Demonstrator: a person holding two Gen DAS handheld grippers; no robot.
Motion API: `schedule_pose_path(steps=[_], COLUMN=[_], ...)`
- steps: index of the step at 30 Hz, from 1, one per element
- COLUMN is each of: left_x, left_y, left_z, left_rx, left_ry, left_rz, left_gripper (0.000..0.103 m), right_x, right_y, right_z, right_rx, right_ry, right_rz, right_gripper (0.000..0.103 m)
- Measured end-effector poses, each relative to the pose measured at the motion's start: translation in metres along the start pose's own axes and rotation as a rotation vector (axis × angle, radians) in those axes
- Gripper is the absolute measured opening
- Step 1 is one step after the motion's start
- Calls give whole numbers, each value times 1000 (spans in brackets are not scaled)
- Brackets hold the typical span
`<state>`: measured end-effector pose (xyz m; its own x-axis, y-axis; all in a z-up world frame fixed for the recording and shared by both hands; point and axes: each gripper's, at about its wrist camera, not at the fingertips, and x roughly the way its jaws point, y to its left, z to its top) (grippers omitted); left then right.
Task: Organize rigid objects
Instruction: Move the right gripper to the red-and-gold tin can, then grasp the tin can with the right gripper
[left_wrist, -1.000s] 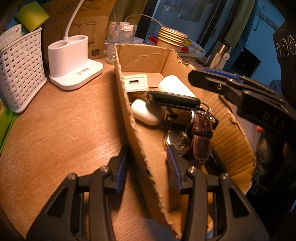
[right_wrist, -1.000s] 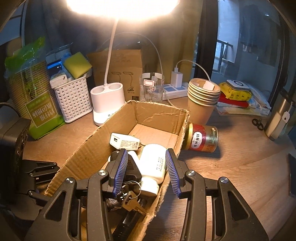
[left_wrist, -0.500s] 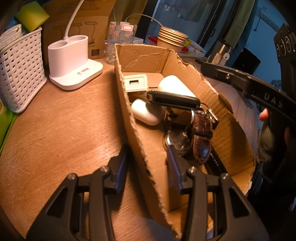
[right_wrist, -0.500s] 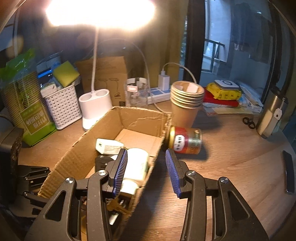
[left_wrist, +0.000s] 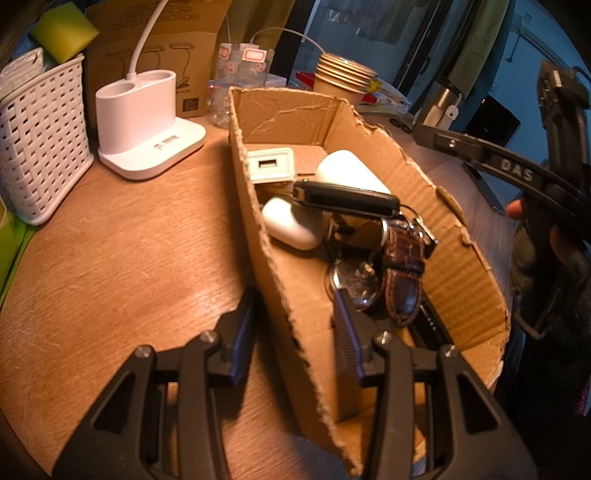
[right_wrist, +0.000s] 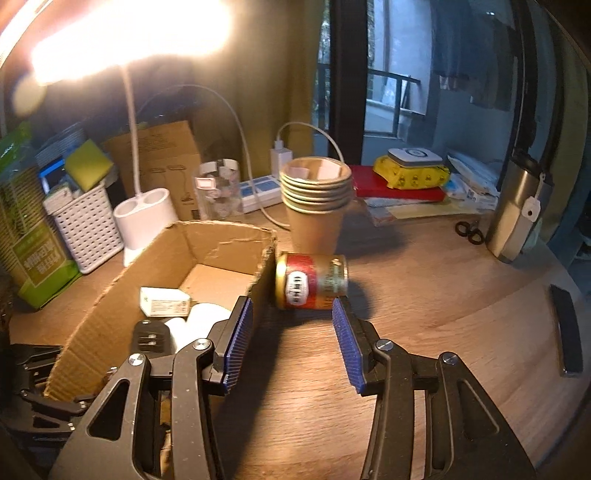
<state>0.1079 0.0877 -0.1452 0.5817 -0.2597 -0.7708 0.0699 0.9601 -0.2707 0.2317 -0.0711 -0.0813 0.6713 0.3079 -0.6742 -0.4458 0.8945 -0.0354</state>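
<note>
2 claws work at a wooden table (right_wrist: 424, 288). The left claw (left_wrist: 295, 325) stands with its jaws apart, 1 finger outside and 1 inside the long left wall of the cardboard box (left_wrist: 280, 266); the wall passes between the fingers, and from this view it cannot be told if the pads press it. Inside the box lie a white charger (left_wrist: 271, 164), a white bottle (left_wrist: 351, 171), a white earbud case (left_wrist: 291, 223), a black flat device (left_wrist: 345, 197) resting on top of the others, and a watch with a brown leather strap (left_wrist: 400, 275).

The right claw (right_wrist: 291, 343) is wide open and holds nothing. It hangs above the table just beside the right wall of the box. Ahead of its fingers a red and gold can (right_wrist: 312, 280) lies on its side on the table, very near the far right corner of the box. Just behind the can stands a stack of paper cups (right_wrist: 314, 201).

Toward the far left edge of the table are a white lamp base (left_wrist: 146, 118) and a white woven basket (left_wrist: 38, 144). A steel flask (right_wrist: 517, 210) stands near the far right edge, and a dark flat bar (right_wrist: 567, 330) lies near the right edge.
</note>
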Motion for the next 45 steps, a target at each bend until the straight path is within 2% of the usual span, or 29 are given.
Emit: schedule_pose_path(steps=[3, 5, 14, 18, 29, 45], left_x=[0, 0, 0, 0, 0, 0], left_y=[0, 0, 0, 0, 0, -2], left_z=[0, 0, 0, 0, 0, 0], left_rx=[0, 0, 0, 0, 0, 1], left_ry=[0, 0, 0, 0, 0, 0], left_rz=[0, 0, 0, 0, 0, 0], left_gripper=[44, 44, 43, 44, 44, 44], right_x=[10, 15, 43, 52, 67, 90], right_y=[-7, -10, -26, -34, -29, -33], right_z=[1, 1, 6, 9, 22, 25], right_rx=[10, 14, 26, 45, 26, 78], right_ry=[13, 20, 39, 47, 71, 126], right_rz=[4, 8, 69, 110, 142, 148], right_gripper=[52, 59, 66, 66, 67, 67])
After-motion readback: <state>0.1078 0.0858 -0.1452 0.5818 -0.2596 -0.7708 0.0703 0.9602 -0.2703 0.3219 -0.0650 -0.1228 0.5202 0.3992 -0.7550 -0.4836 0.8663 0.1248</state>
